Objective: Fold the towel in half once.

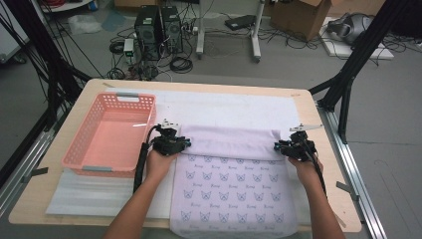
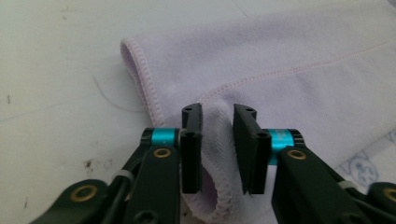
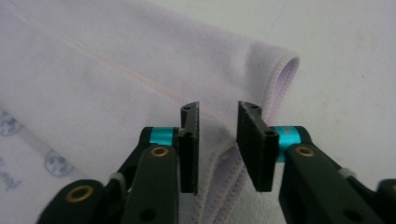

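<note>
A lilac towel [image 1: 231, 186] printed with small blue figures lies on the table, its far end folded back toward me into a plain band [image 1: 229, 143]. My left gripper [image 1: 185, 144] sits at the band's left corner and my right gripper [image 1: 277, 147] at its right corner. In the left gripper view the jaws [image 2: 218, 109] stand apart with a raised loop of the stitched hem [image 2: 215, 154] between them, not pinched. In the right gripper view the jaws [image 3: 218, 106] also stand apart over the hem [image 3: 219, 158], beside the fold's rounded edge [image 3: 285, 70].
An empty pink plastic basket [image 1: 79, 134] stands at the left, close to my left hand. A white mat [image 1: 224, 107] covers the wooden table [image 1: 303, 102] under the towel. The towel's near end hangs over the table's front edge. Black frame posts rise at both sides.
</note>
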The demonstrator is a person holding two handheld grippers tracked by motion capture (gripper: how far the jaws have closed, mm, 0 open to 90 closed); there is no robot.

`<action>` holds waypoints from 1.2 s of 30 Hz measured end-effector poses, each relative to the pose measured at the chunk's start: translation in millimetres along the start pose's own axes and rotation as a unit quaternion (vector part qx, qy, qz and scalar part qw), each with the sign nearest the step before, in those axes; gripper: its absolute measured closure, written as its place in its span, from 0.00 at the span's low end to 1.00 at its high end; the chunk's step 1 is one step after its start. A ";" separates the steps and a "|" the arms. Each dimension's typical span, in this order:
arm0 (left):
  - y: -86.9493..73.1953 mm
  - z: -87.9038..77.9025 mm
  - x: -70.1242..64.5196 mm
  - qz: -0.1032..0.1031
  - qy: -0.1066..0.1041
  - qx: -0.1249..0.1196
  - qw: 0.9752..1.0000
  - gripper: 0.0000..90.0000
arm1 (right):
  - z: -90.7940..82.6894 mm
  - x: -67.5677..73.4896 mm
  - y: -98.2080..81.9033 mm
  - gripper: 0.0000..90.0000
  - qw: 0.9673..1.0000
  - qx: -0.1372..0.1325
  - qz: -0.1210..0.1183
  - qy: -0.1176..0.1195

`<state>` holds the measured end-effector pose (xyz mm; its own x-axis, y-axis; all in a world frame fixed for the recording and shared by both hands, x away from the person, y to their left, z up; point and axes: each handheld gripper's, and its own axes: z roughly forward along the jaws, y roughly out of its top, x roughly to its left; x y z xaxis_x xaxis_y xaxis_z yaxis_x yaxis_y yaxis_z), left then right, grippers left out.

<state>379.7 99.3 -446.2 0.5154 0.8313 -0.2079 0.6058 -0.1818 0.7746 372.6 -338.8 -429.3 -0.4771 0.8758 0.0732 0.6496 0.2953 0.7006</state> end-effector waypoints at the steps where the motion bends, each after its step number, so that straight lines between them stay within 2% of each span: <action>1: -1.4 -0.8 -0.7 0.004 0.002 -0.001 1.000 0.86 | 0.5 0.2 -0.7 0.86 1.000 0.005 -0.001 -0.001; 3: -2.4 -2.9 -3.8 0.018 0.004 0.003 1.000 0.95 | 0.3 0.3 -2.0 0.99 1.000 0.011 -0.004 0.000; 4: -2.9 -4.3 -4.8 0.022 0.004 0.001 1.000 0.95 | -0.6 0.9 -2.6 0.99 1.000 0.010 -0.009 -0.002; 8: -6.9 -13.9 -8.9 0.017 -0.014 -0.024 0.999 0.97 | -6.4 2.2 -5.2 0.99 1.000 0.002 -0.011 -0.003; 9: -7.2 -17.4 -10.0 0.022 -0.020 -0.022 0.999 0.97 | -8.9 2.7 -6.2 0.99 1.000 -0.001 -0.009 -0.001; 10: -8.0 -22.1 -12.3 0.029 -0.025 -0.029 0.999 0.97 | -11.3 3.2 -7.2 0.99 1.000 -0.005 -0.010 0.000; 15: -13.0 -43.5 -21.6 0.034 -0.052 -0.067 0.996 0.97 | -27.2 7.5 -14.4 0.99 0.999 -0.030 -0.013 0.007; 20: -25.2 -60.0 -30.3 0.044 -0.080 -0.078 0.993 0.97 | -46.7 12.7 -27.6 1.00 0.998 -0.056 -0.008 0.013; 23: -35.6 -63.8 -33.6 0.050 -0.082 -0.078 0.992 0.97 | -54.9 15.8 -35.9 0.99 0.998 -0.064 -0.008 0.017; 24: -37.3 -63.8 -33.3 0.053 -0.079 -0.075 0.993 0.96 | -55.3 16.1 -37.5 0.93 0.998 -0.063 -0.009 0.021; 25: -39.4 -62.6 -31.9 0.050 -0.076 -0.073 0.993 0.96 | -55.0 16.2 -37.9 0.77 0.998 -0.065 -0.004 0.023; 26: -40.6 -61.9 -30.8 0.044 -0.075 -0.074 0.993 0.96 | -53.8 15.4 -37.7 0.71 0.998 -0.064 0.010 0.021; 28: -43.0 -60.9 -28.6 0.039 -0.074 -0.077 0.994 0.96 | -50.6 16.1 -36.5 0.59 0.998 -0.062 0.014 0.022; 29: -43.6 -60.6 -28.5 0.039 -0.074 -0.076 0.994 0.96 | -46.3 17.5 -34.8 0.54 0.998 -0.059 0.011 0.014; 32: -45.3 -60.0 -27.9 0.041 -0.075 -0.077 0.993 0.95 | -34.3 18.2 -31.1 0.51 0.999 -0.048 0.009 0.008; 34: -46.1 -60.4 -27.3 0.041 -0.076 -0.080 0.993 0.94 | -25.1 16.5 -29.6 0.54 0.999 -0.043 0.023 0.013; 36: -47.6 -61.3 -26.9 0.041 -0.079 -0.083 0.993 0.95 | -19.3 16.6 -29.8 0.87 0.999 -0.024 0.014 0.032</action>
<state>299.8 117.8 -440.9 0.6556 0.7219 -0.2215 0.4562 -0.1449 0.8780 333.9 -340.4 -435.2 -0.4966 0.8570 0.1377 0.6355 0.2510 0.7301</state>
